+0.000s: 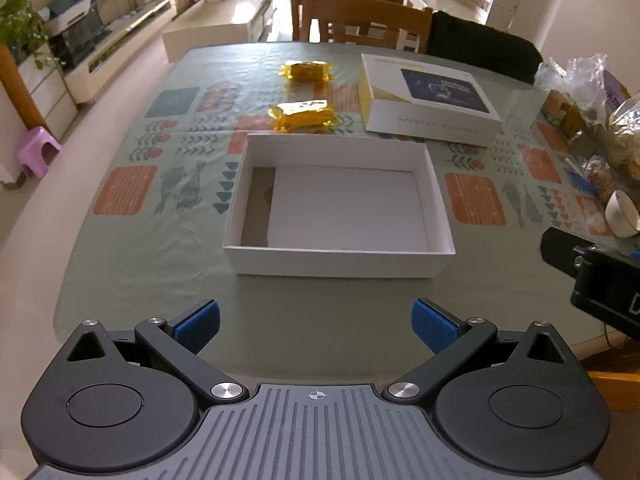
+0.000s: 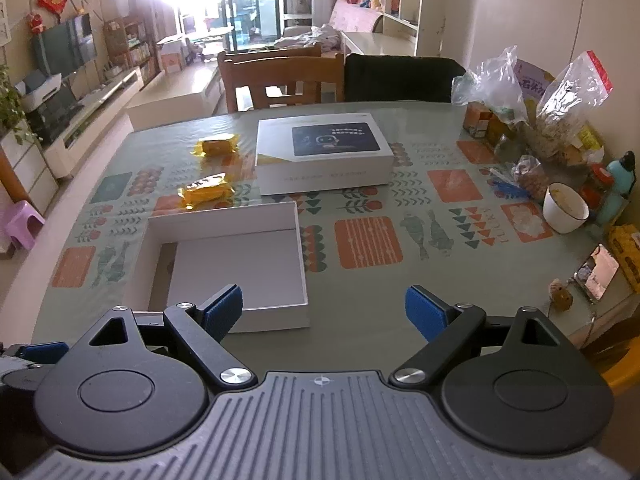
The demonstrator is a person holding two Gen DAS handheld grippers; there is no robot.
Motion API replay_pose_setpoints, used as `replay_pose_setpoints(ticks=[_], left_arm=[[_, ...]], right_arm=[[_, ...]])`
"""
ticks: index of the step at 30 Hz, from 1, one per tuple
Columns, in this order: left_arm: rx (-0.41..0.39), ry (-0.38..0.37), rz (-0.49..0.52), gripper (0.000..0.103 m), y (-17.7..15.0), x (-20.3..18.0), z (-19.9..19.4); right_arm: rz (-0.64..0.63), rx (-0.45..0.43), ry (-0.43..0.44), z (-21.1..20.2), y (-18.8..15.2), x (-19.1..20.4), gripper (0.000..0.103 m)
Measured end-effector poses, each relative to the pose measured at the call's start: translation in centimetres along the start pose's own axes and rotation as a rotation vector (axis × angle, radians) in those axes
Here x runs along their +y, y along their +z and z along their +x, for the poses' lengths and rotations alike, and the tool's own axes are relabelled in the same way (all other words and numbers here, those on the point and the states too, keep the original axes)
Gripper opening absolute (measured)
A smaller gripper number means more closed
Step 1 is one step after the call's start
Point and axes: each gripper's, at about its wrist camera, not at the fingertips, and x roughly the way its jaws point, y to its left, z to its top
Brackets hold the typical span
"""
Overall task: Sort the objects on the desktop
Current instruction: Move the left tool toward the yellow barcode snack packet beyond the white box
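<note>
table (image 2: 360,344) | open box (image 2: 224,272) | lid (image 2: 324,160) | two yellow packets (image 2: 208,194) | bowl (image 2: 566,208)

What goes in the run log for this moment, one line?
left hand-held gripper: open, empty | right hand-held gripper: open, empty | white tray: empty | yellow packets: on table beyond tray | stage: pre-grasp

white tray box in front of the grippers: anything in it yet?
Empty. The open white box shows only its bare liner and a cardboard gap at its left end. Both yellow packets lie on the tablecloth beyond it.
</note>
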Motion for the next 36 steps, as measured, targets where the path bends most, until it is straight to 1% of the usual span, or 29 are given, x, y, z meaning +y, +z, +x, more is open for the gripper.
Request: replay_pose_setpoints(ticks=[4,14,20,32,36], left_arm=[[-0.022,-0.006,0.026,0.103,0.1,-0.3,-0.3],[-0.019,-0.004,0.012,0.103,0.4,0.2,0.0],[-0.012,-0.002,0.007,0.103,0.8,-0.1,0.4],[-0.006,0.027,-0.01,0.103,2.5,-0.7,1.5],[-0.007,0.039,-0.02,0.103,3.4,-0.9,2.2]], right_arm=[[0.003,0.005,0.001,0.2,0.0,0.0,0.103],[-0.028,0.011,-0.012,0.8,-0.1,0.8,0.103],[-0.027,0.016,-0.003,1.3,0.2,0.5,0.103],[-0.006,0.014,0.02,3.3,2.1,-0.5,0.103],[-0.022,0.015,0.024,4.3,2.8,-0.5,0.103]])
